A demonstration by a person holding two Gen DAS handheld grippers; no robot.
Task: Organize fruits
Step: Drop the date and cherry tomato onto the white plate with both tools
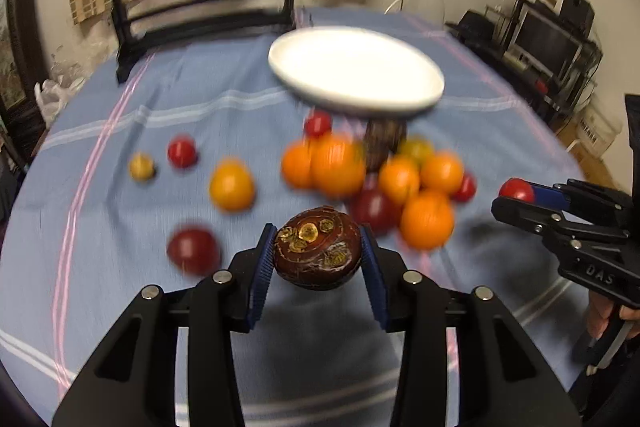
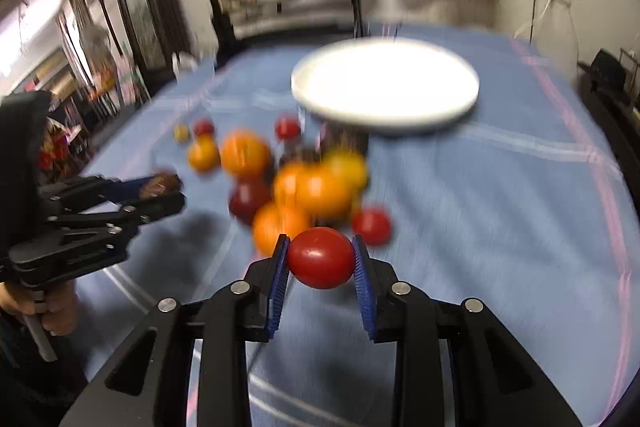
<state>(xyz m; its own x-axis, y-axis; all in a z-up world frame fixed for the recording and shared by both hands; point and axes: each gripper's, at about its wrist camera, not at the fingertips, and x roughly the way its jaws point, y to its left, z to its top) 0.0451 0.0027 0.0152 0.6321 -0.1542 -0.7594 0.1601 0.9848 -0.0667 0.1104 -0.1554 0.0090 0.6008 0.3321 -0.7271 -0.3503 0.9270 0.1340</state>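
Nearest the left wrist camera, the left gripper (image 1: 319,259) has its jaws pinched across the widest part of a dark brown, glossy passion fruit (image 1: 318,253) with yellowish scabs on its skin; it hangs clear of the tabletop (image 1: 120,131). I judge it light, with a stiff shell that is a little slick — the ribbed blue pads (image 1: 262,277) suit it, and the grip across its middle looks sound.

In the right wrist view, the right gripper (image 2: 321,259) has its jaws pressed on a red cherry tomato (image 2: 321,257), also taken at its widest. That one is likely thin-skinned and soft inside, so a gentle squeeze is all it should bear; smooth and round, it could squirt out if pinched off-centre.

Beyond both lies the loose heap of fruit (image 1: 372,179) on the blue checked cloth — oranges or tangerines, dark red plums perhaps, small red and yellow tomatoes. Motion blur makes their kinds uncertain. A few strays sit apart to the left (image 1: 182,151).

Farther still stands a white plate (image 1: 356,71), bare, apparently raised on a dark stem or object (image 1: 382,143) half hidden by the fruit; what carries it I cannot tell. The person shows only as a hand (image 2: 56,307) on the left gripper's handle at the frame edge.
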